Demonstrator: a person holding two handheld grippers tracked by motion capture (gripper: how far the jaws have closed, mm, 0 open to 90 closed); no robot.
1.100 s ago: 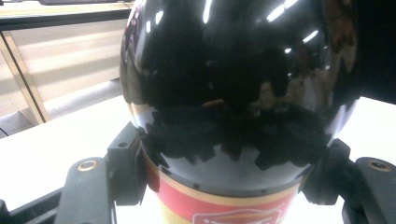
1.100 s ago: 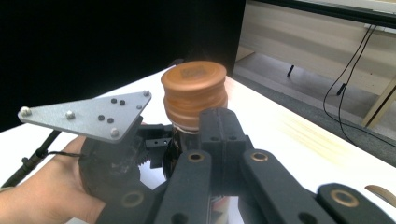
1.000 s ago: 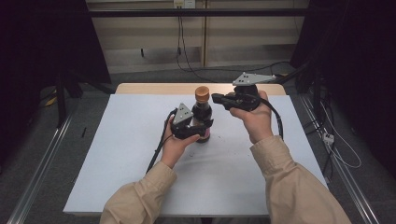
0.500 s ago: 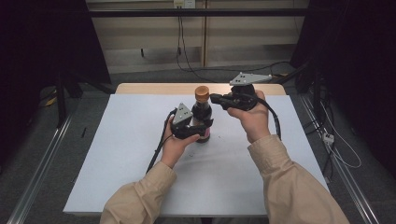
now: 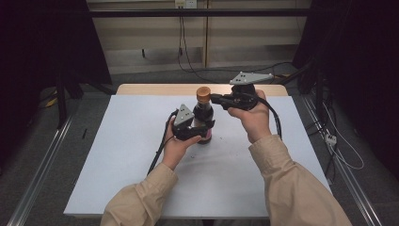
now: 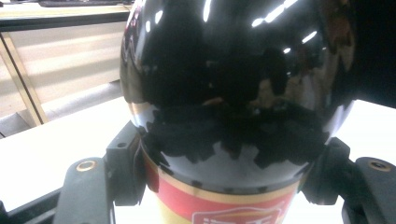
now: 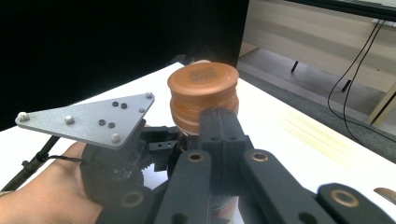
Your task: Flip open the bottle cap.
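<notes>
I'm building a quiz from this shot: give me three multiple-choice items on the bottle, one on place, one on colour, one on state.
1. Where does the left hand-held gripper hold the bottle?
A. at its cap
B. around its lower body
C. under its base

2. What colour is the cap?
A. orange-brown
B. white
C. green

3. How does the bottle stand?
A. lying on its side
B. upside down
C. upright on the table

Answers: 1 B, since the left gripper view shows its jaws either side of the body above the red label. 2 A, as the right gripper view shows. 3 C, as the high view shows, cap uppermost.
</notes>
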